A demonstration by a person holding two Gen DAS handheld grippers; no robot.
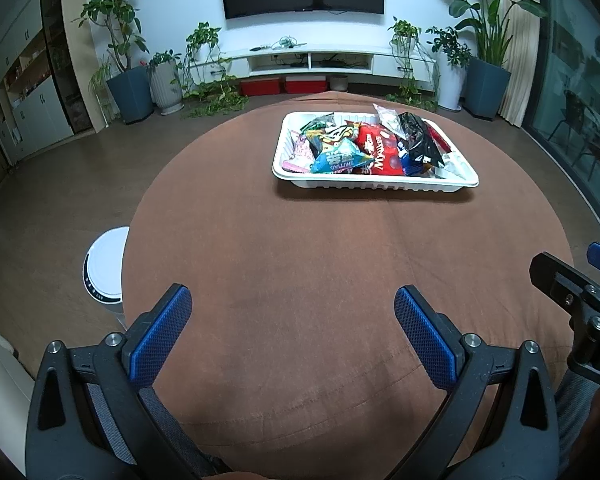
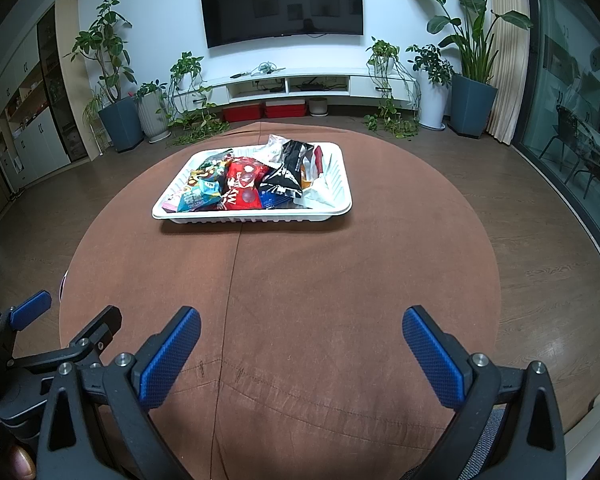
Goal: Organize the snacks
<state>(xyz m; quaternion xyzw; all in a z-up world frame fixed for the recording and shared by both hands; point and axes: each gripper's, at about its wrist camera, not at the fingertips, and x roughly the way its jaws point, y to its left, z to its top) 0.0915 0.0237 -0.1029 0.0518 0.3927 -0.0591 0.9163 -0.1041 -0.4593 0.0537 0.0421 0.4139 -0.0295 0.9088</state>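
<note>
A white plastic tray (image 1: 376,183) (image 2: 252,216) sits on the far half of the round brown-covered table (image 1: 320,264) (image 2: 300,280). It holds several snack packets, among them a red bag (image 1: 382,151) (image 2: 242,188), a black bag (image 1: 420,136) (image 2: 288,172) and a light blue bag (image 1: 340,160) (image 2: 198,198). My left gripper (image 1: 293,296) hovers open over the near table edge, well short of the tray, with nothing between its blue pads. My right gripper (image 2: 302,318) is also open and empty, at the same distance. Each gripper shows at the edge of the other's view.
A white round appliance (image 1: 104,268) stands on the floor left of the table. Beyond the table are a wall television (image 2: 282,2), a low white console (image 2: 300,84), potted plants (image 2: 112,80) and red boxes (image 2: 264,111). Glass doors (image 2: 576,120) line the right side.
</note>
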